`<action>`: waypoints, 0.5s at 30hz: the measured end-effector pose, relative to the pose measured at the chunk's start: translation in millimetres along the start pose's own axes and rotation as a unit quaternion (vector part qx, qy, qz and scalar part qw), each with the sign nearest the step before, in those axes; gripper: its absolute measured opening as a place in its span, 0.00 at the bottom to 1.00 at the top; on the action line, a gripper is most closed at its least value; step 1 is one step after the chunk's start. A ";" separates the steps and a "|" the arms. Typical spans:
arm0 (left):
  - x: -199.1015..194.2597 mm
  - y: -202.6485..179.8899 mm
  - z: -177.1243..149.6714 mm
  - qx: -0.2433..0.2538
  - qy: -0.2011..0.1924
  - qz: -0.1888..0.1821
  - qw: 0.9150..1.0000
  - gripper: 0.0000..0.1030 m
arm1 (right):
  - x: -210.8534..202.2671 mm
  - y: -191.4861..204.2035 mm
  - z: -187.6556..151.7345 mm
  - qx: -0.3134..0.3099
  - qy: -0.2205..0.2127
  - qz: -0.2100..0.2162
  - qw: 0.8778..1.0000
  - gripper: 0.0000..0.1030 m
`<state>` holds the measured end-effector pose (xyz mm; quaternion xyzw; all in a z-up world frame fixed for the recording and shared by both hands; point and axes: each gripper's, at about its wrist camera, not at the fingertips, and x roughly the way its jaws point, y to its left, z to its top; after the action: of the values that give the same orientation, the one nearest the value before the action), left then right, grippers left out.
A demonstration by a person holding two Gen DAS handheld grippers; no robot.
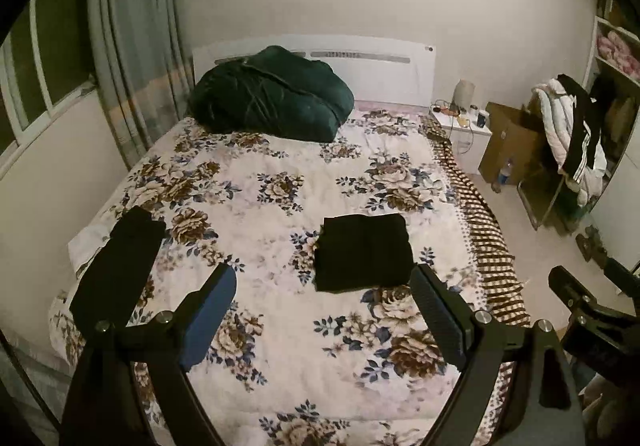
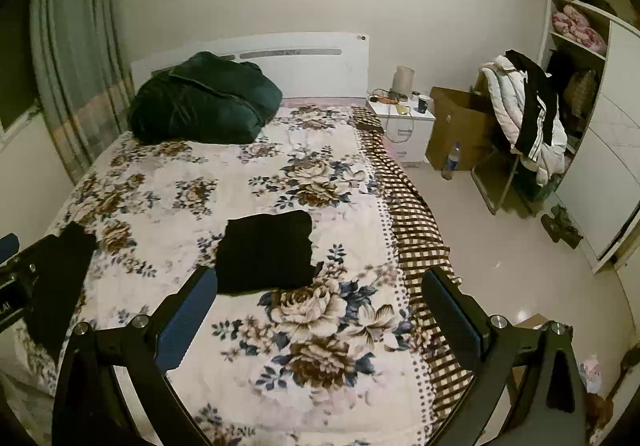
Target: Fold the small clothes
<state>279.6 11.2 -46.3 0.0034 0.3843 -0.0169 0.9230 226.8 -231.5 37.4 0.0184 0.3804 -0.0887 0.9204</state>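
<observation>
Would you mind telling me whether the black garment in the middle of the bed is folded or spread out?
Folded. The black garment lies as a compact, squarish block with stacked layers at its left edge, on the floral bedspread.

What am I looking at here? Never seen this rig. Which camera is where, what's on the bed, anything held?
Two handheld grippers, one per hand, each with a fisheye camera looking along its fingers. The left wrist view shows the left gripper; the right wrist view shows the right gripper. Both are open and empty, above the bed. On the floral bedspread lie a folded black garment, a second black garment toward the left edge, and a dark green bundle by the headboard.
</observation>
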 end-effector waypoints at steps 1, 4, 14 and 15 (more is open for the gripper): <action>-9.4 -1.4 -2.9 -0.002 -0.001 0.003 1.000 0.86 | -9.1 -1.1 -1.4 -0.002 -0.002 0.003 1.000 1.00; -26.2 -3.1 -9.6 -0.004 -0.003 0.002 1.000 0.86 | -38.8 -5.7 -6.5 -0.007 -0.009 0.009 1.000 1.00; -58.5 -0.1 -24.8 0.003 0.003 -0.014 1.000 0.90 | -105.3 -14.1 -17.2 0.005 -0.019 -0.003 1.000 1.00; -58.6 0.9 -26.2 0.003 0.004 -0.015 1.000 0.90 | -110.3 -13.9 -18.9 0.007 -0.020 -0.004 1.000 1.00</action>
<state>219.8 14.4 -23.1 0.0004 0.3880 -0.0317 0.9211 134.5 -226.8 102.0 0.0214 0.3614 -0.0952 0.9273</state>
